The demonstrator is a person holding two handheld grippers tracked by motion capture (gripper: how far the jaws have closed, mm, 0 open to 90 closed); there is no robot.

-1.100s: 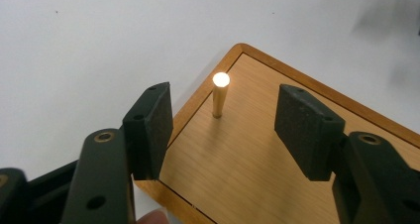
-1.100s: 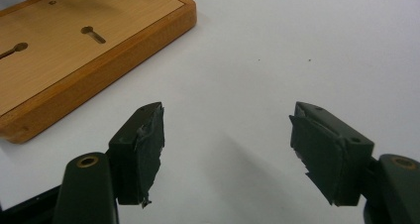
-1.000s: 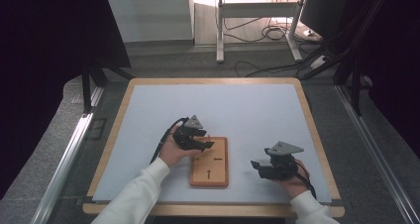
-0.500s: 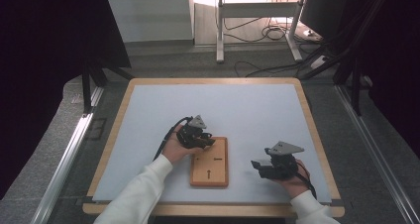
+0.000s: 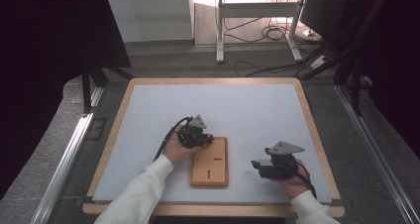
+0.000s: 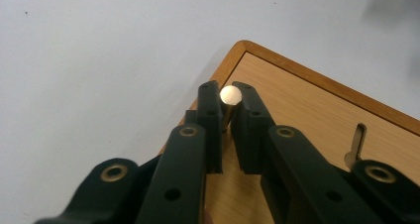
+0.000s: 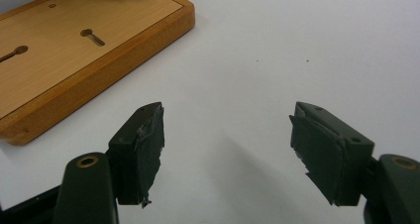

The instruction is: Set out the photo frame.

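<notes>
Meanwhile, the left tool (image 6: 225, 101) pinched a small brass-coloured metal pin (image 6: 230, 95) between its jaws, directly over the far left corner of the wooden board (image 5: 210, 162). That slotted board lay flat on the white surface (image 5: 247, 110), near its front edge. Well apart to its right, the right tool (image 7: 228, 135) hovered with jaws spread wide.

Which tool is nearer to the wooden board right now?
Left. The left tool is over the wooden board's far left corner, shut on a metal pin; the right tool sits open on the mat, apart from its right edge.
</notes>
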